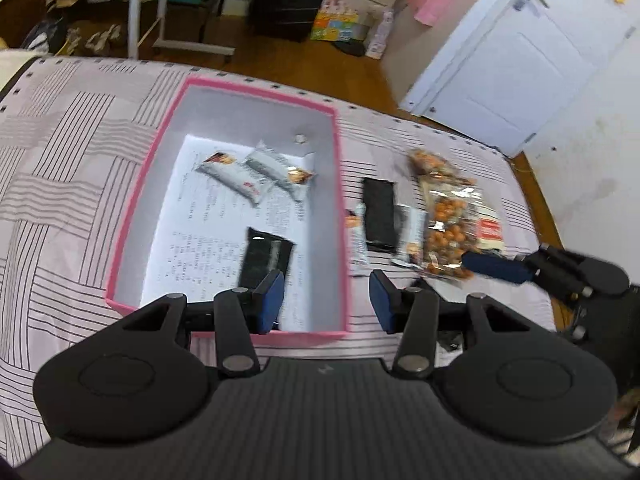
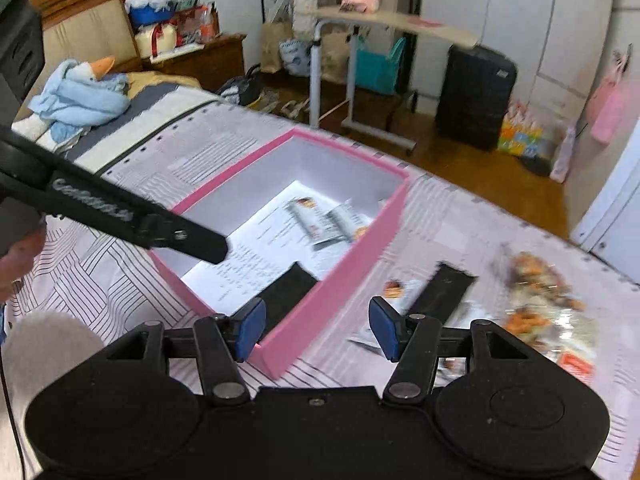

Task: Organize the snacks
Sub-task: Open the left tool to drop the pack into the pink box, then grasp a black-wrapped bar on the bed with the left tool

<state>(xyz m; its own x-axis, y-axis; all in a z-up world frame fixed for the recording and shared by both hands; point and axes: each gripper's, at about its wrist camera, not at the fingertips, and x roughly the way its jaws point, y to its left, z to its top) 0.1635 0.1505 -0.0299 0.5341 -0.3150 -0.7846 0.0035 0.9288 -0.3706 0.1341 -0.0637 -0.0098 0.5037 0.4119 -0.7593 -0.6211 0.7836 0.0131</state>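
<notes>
Surface: a bed [image 1: 60, 152] under a pink-and-white striped cover carries everything you are working with.
Box: an open pink box [image 1: 132, 216] sits toward the middle of the bed, a printed sheet of paper lining its floor.
Inside the box: two white snack bars [image 1: 256, 176] lie side by side near the far end, and one black packet [image 1: 262, 258] lies near the near wall.
Outside the box: just beside its right wall you have a second black packet [image 1: 380, 216], a white bar [image 1: 358, 240] partly under it, and a clear bag of orange peanuts [image 1: 452, 216] touching the pile.
Left gripper [image 1: 326, 300]: your fingers stand wide apart over the box's near right corner, nothing between them.
Right gripper [image 2: 318, 330]: also spread wide and empty, hovering over the box's near corner and the loose pile.
Blur: the loose snacks are smeared, so the labels cannot be read.
</notes>
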